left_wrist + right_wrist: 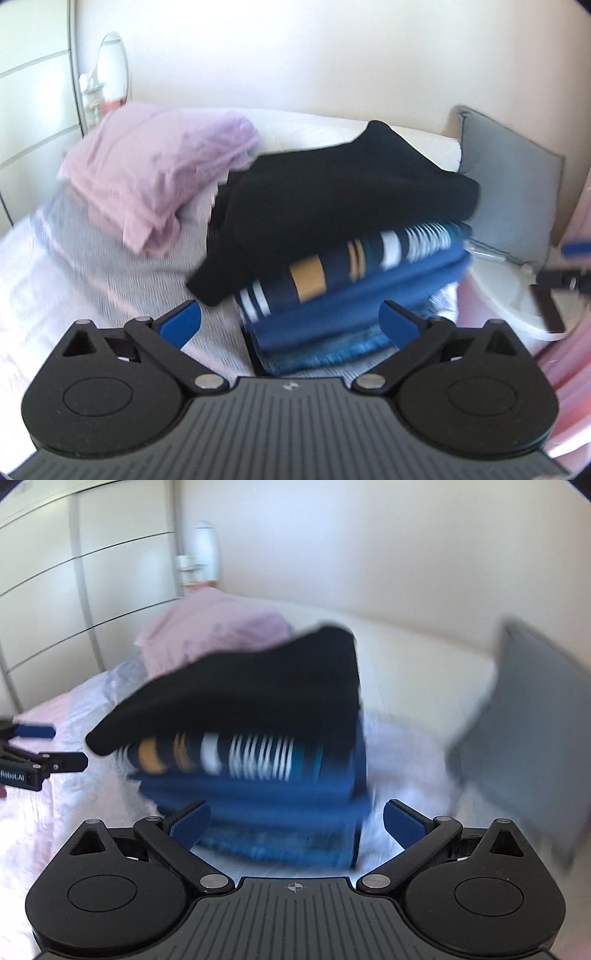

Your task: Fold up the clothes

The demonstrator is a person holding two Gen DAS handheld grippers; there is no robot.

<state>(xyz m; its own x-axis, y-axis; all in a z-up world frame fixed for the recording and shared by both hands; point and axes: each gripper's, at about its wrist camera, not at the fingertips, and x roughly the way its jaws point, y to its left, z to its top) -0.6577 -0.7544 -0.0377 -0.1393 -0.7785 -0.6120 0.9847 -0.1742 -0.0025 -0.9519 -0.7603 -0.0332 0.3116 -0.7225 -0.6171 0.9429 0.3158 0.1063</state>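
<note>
A stack of folded clothes lies on the bed: a black garment point(332, 192) on top, a navy striped one point(343, 266) under it, then blue ones point(354, 317). The stack shows in the right wrist view too, with the black garment point(243, 701) over the striped one point(236, 757). A crumpled pink garment point(159, 166) lies behind the stack on the left, also visible in the right wrist view point(210, 635). My left gripper point(290, 323) is open and empty just in front of the stack. My right gripper point(295, 823) is open and empty, close to the stack's front.
The bed has a pale pink-white cover point(55, 280). A grey pillow point(513, 184) leans at the right, also visible in the right wrist view point(524, 731). A white wardrobe point(74, 583) stands at the left. The other gripper shows at the frame edge point(33, 753).
</note>
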